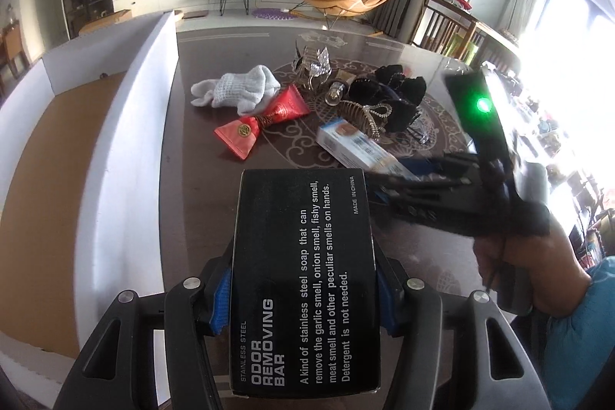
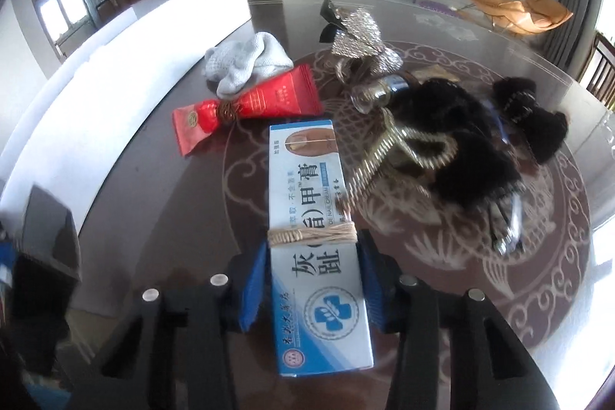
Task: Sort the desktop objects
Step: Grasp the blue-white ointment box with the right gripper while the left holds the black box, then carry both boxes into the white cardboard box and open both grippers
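My left gripper (image 1: 303, 306) is shut on a black box (image 1: 303, 256) printed "Odor Removing Bar", with a blue pad against each long side; the box is lifted above the dark table (image 1: 200, 202). My right gripper (image 2: 313, 287) is shut on a white and blue nail cream box (image 2: 319, 202) bound with pale string, blue pads against both sides. In the left wrist view the right gripper (image 1: 407, 179), held by a hand (image 1: 530, 268), sits on the near end of that cream box (image 1: 346, 141). The black box (image 2: 50, 248) shows blurred at the left edge of the right wrist view.
A red sachet (image 2: 250, 102), a white sock (image 2: 246, 60), a silver glittery clip (image 2: 357, 37), a small glass bottle (image 2: 376, 93), a gold comb clip (image 2: 384, 156) and black fluffy hair pieces (image 2: 461, 148) lie on the table. A white-walled cardboard box (image 1: 127, 102) stands along the left.
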The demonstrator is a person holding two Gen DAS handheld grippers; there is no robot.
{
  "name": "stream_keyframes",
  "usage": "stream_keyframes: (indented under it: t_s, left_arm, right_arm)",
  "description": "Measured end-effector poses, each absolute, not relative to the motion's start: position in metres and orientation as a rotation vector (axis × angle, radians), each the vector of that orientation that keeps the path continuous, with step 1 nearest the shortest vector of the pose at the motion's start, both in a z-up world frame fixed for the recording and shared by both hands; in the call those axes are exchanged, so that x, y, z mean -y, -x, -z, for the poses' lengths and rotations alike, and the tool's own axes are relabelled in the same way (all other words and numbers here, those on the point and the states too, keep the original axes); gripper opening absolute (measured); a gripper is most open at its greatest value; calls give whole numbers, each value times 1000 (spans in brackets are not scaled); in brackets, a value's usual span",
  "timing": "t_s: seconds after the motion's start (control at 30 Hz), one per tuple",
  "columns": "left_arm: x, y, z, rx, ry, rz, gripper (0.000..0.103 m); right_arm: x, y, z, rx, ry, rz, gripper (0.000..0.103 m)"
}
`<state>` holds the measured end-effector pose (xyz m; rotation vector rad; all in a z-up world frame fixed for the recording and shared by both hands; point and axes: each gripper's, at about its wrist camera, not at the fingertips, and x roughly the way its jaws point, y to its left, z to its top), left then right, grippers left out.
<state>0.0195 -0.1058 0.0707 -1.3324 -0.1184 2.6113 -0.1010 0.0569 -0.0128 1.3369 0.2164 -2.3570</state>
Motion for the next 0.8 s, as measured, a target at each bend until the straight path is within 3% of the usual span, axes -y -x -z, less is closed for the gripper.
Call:
stream_keyframes:
  t_s: [0.23,0.47,0.67,0.8]
  left_arm:
    - [142,-37,-114,173,1248,-2633,57]
    - [231,-40,-150,191,1237,-2837,57]
    - [318,-14,-137,200,1385,-3001,57]
    - [352,13,-105,193,1605,-2961,58]
  right_arm:
    - [-103,50,-17,40,-1322,2336,45]
    - [-49,56,-82,250,-1133,2236,45]
    - [84,58,-123,243,-1022,2042,45]
    - [176,49,-104,82,-1039,1974,45]
